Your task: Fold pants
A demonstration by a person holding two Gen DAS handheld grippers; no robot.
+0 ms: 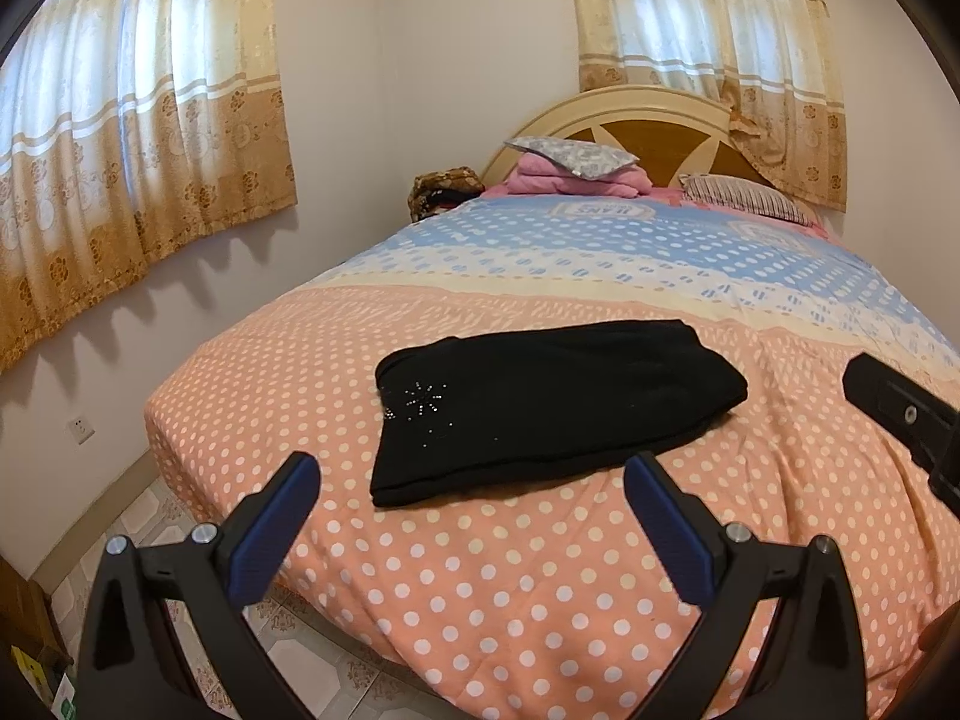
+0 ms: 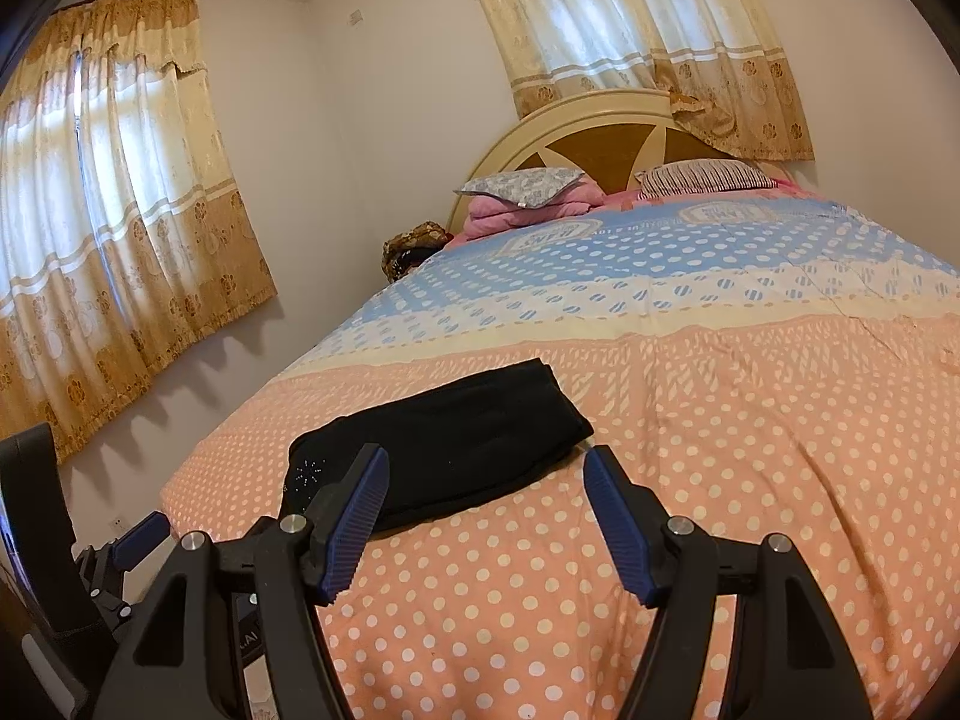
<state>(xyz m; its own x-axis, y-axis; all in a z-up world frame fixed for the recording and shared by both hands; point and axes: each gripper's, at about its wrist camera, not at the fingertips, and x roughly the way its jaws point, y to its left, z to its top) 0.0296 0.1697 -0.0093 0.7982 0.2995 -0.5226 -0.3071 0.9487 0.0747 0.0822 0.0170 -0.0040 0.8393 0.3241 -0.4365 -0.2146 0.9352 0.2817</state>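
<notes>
Pants (image 1: 552, 402) already lie folded into a compact black rectangle on the dotted bedspread (image 1: 480, 588), so you appear finished, with your left gripper (image 1: 471, 507) and right gripper (image 2: 486, 495) both spread wide, holding nothing.

A wide bed under a peach-and-blue polka-dot quilt (image 1: 540, 600) fills the room. At its far end, an arched cream wooden headboard (image 1: 630, 114). Gold floral curtains (image 1: 138, 138) glow with daylight on pale walls (image 1: 420, 60); patterned floor tiles (image 1: 156, 516) lie left.

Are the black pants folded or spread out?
Folded: the black pants lie as a compact stacked rectangle on the bedspread, no legs extended.
</notes>
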